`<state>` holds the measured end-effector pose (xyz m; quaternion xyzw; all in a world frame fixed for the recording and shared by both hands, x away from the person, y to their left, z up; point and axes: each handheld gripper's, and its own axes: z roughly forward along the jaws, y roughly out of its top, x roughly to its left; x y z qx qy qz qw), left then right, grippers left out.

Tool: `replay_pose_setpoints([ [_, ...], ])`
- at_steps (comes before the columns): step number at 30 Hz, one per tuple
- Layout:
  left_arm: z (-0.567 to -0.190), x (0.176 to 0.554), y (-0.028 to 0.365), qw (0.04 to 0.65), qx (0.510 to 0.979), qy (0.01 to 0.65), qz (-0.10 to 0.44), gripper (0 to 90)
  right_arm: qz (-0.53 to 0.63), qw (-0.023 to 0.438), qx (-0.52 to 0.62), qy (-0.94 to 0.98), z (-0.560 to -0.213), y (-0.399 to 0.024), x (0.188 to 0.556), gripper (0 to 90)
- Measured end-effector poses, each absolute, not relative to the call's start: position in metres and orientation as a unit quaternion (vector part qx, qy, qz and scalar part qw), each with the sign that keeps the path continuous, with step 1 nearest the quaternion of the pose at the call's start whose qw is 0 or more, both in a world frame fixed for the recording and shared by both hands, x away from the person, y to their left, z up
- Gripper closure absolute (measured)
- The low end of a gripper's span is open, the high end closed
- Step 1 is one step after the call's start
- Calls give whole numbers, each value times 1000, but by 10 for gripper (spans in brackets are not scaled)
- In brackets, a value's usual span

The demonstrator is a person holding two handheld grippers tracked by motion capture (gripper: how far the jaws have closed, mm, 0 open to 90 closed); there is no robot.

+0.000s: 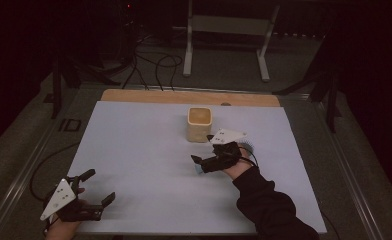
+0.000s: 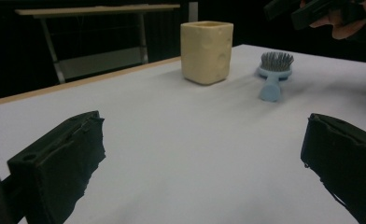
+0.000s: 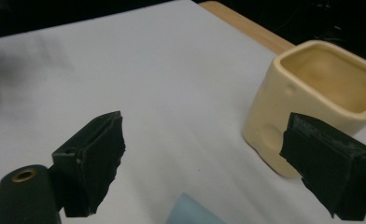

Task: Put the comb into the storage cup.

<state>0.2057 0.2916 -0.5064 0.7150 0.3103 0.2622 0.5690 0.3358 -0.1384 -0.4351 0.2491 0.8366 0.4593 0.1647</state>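
A cream square cup [image 1: 200, 124] stands upright on the white sheet [image 1: 149, 150], behind the middle. A light blue hairbrush [image 2: 274, 70] lies just right of the cup, bristles up and handle toward the near side. My right gripper [image 1: 202, 148] hovers open above the brush handle [image 3: 190, 214], with the cup [image 3: 312, 93] just beyond its right jaw. The brush bristles [image 1: 247, 146] peek out behind the right hand. My left gripper [image 1: 100, 186] rests open near the front left corner of the sheet, with nothing between its jaws. From there the cup [image 2: 206, 51] is far ahead.
A wooden strip [image 1: 189, 96] edges the table's far side. Beyond it, a white metal frame [image 1: 229, 30] and cables [image 1: 154, 65] sit on the floor. A dark sleeve [image 1: 269, 205] crosses the sheet's front right.
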Motion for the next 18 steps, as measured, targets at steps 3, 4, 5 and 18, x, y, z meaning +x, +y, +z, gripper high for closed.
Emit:
replay_pose_setpoints([
  [3, -506, 206, 292, 570, 714, 309, 263, 0, 452, 160, 256, 839, -442, -136, 340, 143],
  [4, -506, 206, 292, 571, 713, 309, 263, 0, 452, 159, 261, 838, -444, -135, 342, 158],
  [5, -506, 206, 291, 571, 714, 309, 263, 0, 447, 156, 263, 840, -447, -135, 343, 174],
  [18, -507, 206, 291, 567, 718, 310, 259, 0, 395, 160, 290, 857, -478, -129, 357, 595],
])
